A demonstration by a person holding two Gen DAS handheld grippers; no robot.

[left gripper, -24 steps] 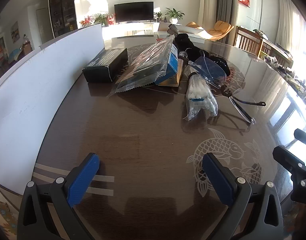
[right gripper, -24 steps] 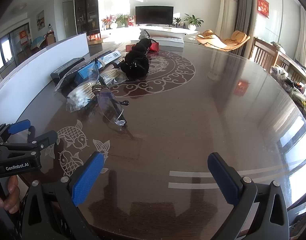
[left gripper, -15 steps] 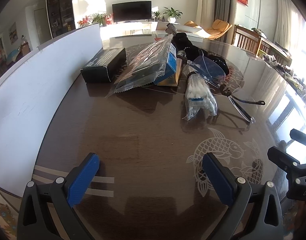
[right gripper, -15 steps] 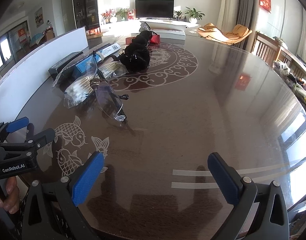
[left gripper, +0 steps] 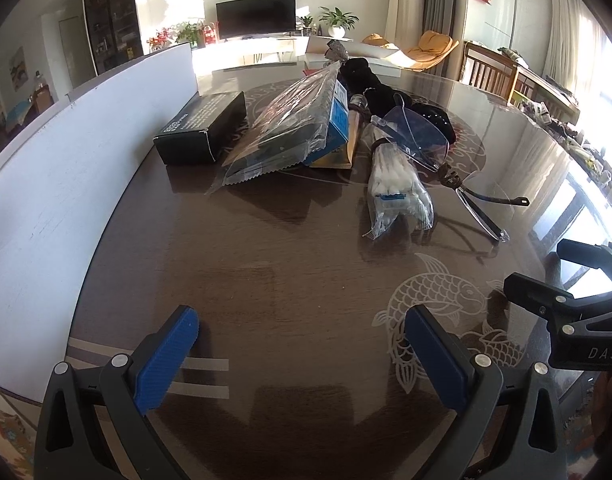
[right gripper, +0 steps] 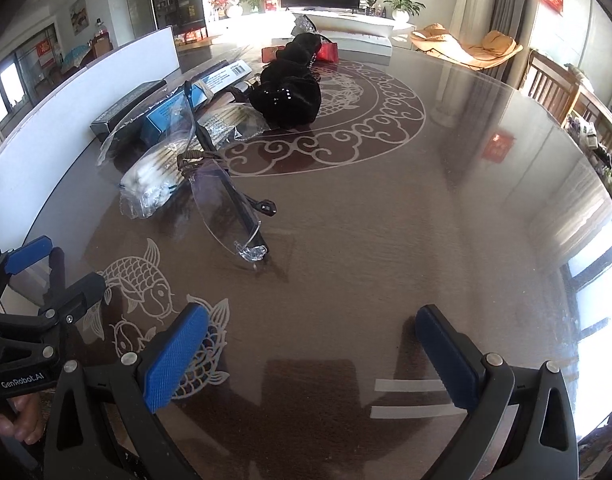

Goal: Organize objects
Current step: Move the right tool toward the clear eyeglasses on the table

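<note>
Hovering over surface (left gripper: 290, 280) — left gripper (left gripper: 302, 354) and right gripper (right gripper: 312, 354) jaws wide, empty — glasses (right gripper: 226, 208) centre-left.

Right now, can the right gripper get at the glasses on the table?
Probably yes: the right gripper is open and empty, and only bare table lies between it and the glasses.

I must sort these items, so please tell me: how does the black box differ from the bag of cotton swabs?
The black box is rigid, opaque and dark; the bag of cotton swabs is soft, clear plastic with white contents. The box lies beside the white board; the bag lies against the glasses. Both rest on the table.
</note>
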